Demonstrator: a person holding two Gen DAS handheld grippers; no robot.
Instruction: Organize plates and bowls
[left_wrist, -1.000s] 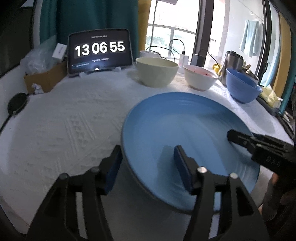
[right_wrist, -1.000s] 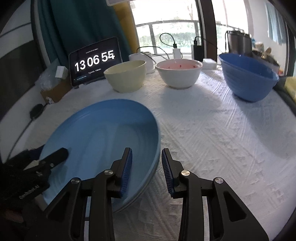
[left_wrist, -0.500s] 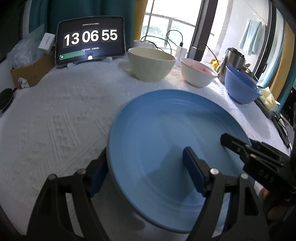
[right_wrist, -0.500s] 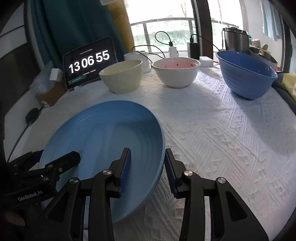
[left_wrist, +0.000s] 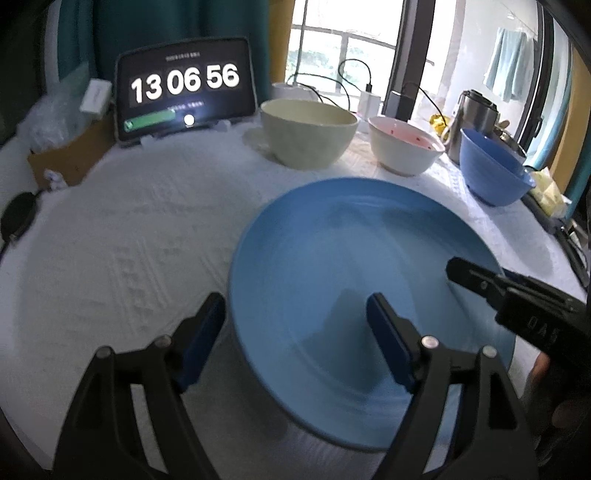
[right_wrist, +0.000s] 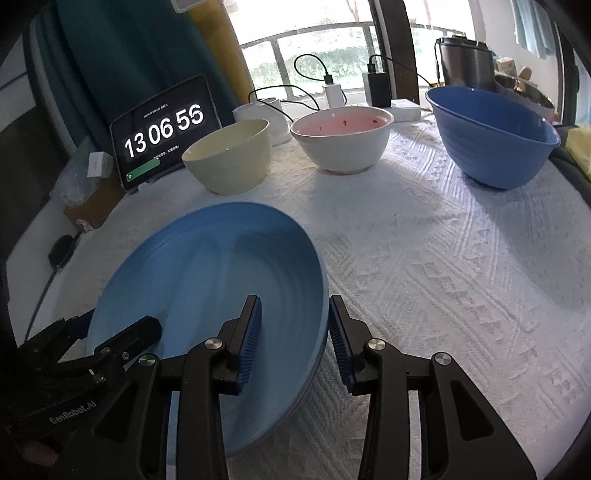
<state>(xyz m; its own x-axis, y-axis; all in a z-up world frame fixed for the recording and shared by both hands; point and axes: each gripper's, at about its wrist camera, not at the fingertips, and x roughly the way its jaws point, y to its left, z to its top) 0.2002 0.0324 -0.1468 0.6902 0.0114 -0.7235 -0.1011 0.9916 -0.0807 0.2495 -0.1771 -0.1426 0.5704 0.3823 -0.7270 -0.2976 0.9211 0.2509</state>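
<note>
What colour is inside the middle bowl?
Pink with small dark specks inside the middle bowl, white outside; right wrist view shows it best.

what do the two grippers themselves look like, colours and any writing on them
Both are matte black plastic. The left gripper and right gripper each have two angular, open-framed fingers with round silver pivot screws. The pads are dark blue, with fine ribbing visible in the right wrist view. White lettering on the left gripper's body reads "GenRobot.AI". The right gripper's body shows partial lettering, "DAS". No cables or sleeves visible.
</note>
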